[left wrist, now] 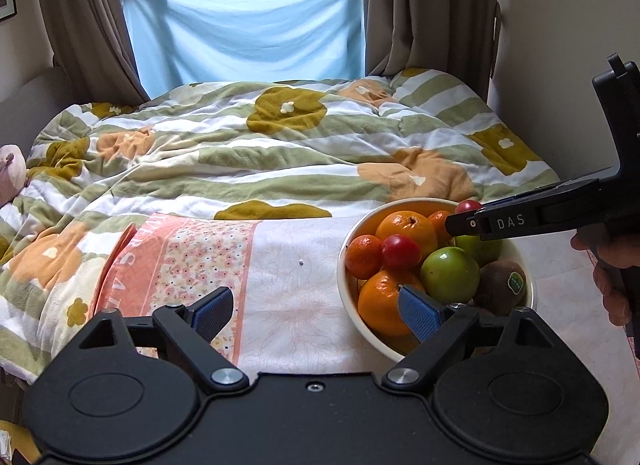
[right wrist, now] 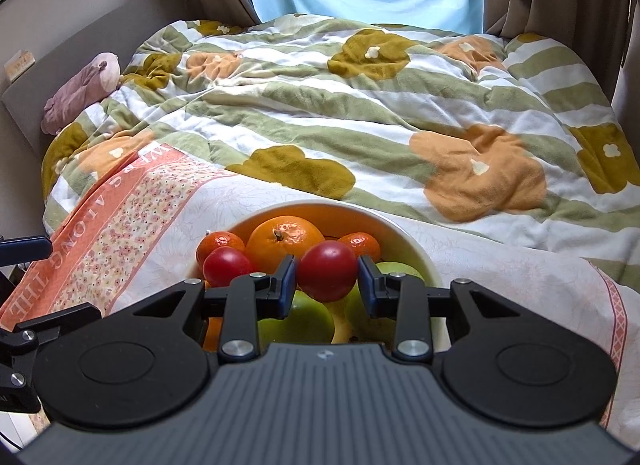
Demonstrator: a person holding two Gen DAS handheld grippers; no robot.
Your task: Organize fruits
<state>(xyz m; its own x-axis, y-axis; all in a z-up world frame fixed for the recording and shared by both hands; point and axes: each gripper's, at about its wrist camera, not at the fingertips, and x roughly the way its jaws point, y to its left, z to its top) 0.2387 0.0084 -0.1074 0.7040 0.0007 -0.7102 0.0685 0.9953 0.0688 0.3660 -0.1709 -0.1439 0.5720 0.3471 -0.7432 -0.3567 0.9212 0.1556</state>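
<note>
One cream bowl point(left wrist: 352, 305), set on a pink-and-white floral cloth point(left wrist: 280, 285) spread at the near edge of a bed; the bed carried a quilt point(left wrist: 260, 153) in green and white stripes with mustard and orange flowers. Contents of the bowl: one large orange point(left wrist: 406, 227) at the back, a second large orange point(left wrist: 380, 301) at the front, two small mandarins point(left wrist: 363, 256), one red plum point(left wrist: 401, 251) lying loose among them, green apples point(left wrist: 449, 274), and a brown kiwi point(left wrist: 502, 281) bearing a green sticker. A second red plum point(right wrist: 327, 272) sat between the blue pads of the right tongs point(right wrist: 327, 279), which were poised over the bowl; its left side met the left pad, while a thin gap showed at the right pad, the jaws having just begun to ease apart. The left tongs point(left wrist: 314, 311) stood wide apart with nothing between them, one pad over the cloth and the other in front of the bowl's near rim. A hand point(left wrist: 612, 277) gripped the right tongs' handle at the right edge of the left view. A pink soft toy point(right wrist: 84, 93) lay at the head of the bed. Behind: brown curtains point(left wrist: 80, 17) flanking a window hung with a pale blue sheet point(left wrist: 248, 25).
</note>
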